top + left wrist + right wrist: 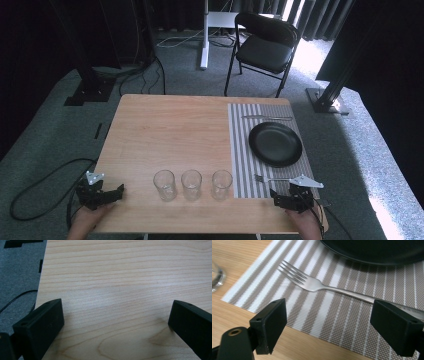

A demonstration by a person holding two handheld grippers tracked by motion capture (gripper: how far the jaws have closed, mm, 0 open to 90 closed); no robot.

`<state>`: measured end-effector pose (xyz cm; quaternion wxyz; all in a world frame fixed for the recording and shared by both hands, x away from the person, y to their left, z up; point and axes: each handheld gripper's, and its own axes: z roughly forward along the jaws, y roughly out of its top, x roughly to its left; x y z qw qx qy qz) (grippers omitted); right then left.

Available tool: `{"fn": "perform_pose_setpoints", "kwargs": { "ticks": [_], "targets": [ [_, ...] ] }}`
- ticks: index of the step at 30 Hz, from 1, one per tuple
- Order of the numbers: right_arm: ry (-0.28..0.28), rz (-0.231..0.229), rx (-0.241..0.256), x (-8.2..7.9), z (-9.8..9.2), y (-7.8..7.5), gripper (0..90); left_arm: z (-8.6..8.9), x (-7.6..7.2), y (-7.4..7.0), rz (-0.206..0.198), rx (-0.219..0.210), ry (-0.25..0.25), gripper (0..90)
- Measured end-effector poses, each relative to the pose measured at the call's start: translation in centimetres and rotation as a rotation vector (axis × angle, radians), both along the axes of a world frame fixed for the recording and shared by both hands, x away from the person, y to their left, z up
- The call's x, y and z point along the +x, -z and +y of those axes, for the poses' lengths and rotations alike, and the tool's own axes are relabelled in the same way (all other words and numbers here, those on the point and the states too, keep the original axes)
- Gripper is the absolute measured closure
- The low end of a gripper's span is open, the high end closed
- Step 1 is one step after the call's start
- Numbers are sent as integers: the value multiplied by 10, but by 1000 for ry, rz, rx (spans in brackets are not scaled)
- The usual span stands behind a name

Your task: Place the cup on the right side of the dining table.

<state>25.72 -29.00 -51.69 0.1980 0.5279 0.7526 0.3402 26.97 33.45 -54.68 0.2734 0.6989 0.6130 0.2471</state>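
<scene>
Wide-open jaws of right gripper point(325, 322) just short of fork point(317, 285) on placemat point(342, 317).

The left claw point(111, 192) is held low at the near left of the worktop point(170, 130), jaws spread wide. The right claw point(280, 199) is likewise held low, near right, jaws wide apart.

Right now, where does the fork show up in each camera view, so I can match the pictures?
High view: the fork lies on the striped placemat, near side of the black plate, just ahead of the right gripper.
Left gripper view: bare wooden table between its open jaws; the fork is not in this picture.
Right gripper view: the fork crosses the middle, tines pointing upper left.
Shared landmark: the striped placemat under the plate.
</scene>
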Motion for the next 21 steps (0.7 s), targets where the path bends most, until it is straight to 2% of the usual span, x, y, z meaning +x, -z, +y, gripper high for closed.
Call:
{"fn": "perform_pose_setpoints", "kwargs": {
  "ticks": [9,14,17,21],
  "targets": [
    [-54,-13,13,-2,14,-9,134,0,0,0,0,0,0,5],
    [-106,-30,44,-2,25,-20,135,0,0,0,0,0,0,5],
    [-119,-38,52,-3,29,-23,135,0,0,0,0,0,0,5],
    [-175,-58,85,-4,42,-35,136,0,0,0,0,0,0,5]
  ]
}}
